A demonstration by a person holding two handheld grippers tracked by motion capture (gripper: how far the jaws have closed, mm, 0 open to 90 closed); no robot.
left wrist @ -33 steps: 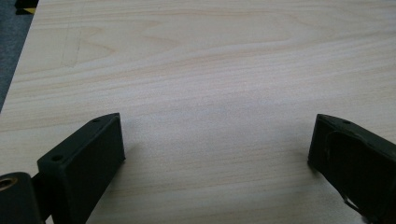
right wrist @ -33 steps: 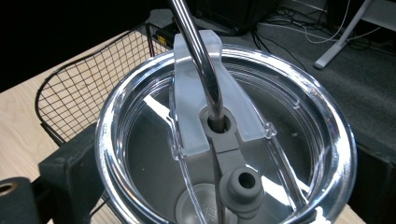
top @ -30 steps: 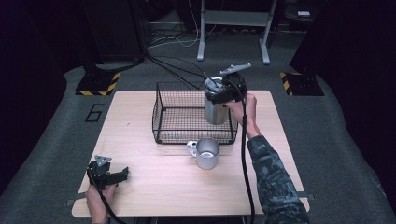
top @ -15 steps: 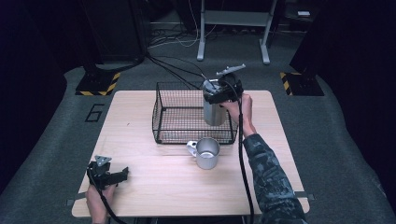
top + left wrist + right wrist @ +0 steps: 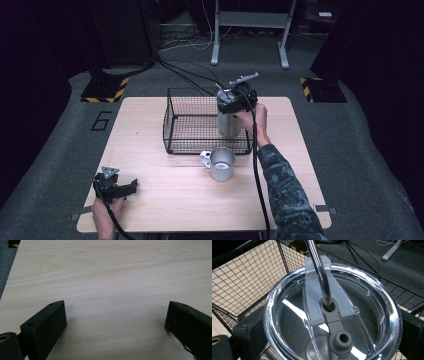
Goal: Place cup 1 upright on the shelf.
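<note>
A steel tumbler [image 5: 229, 126] with a clear lid [image 5: 332, 315] and a metal straw [image 5: 318, 270] is upright inside the black wire basket [image 5: 167, 120], near its right wall. My right gripper [image 5: 235, 102] is shut on the tumbler just under the lid, one jaw on each side. Whether the tumbler rests on the basket floor I cannot tell. A steel mug [image 5: 221, 163] stands on the table just in front of the basket. My left gripper [image 5: 127, 187] lies open on the table's front left, with bare wood [image 5: 112, 272] between its jaws.
The wooden table [image 5: 165, 205] has free room on its left and front. Basket mesh [image 5: 249, 277] rises close around the tumbler. Cables run over the dark floor behind the table, and a metal stand is at the back.
My right gripper has shifted the tumbler slightly down and to the left within the basket. The left gripper and the mug have stayed where they were.
</note>
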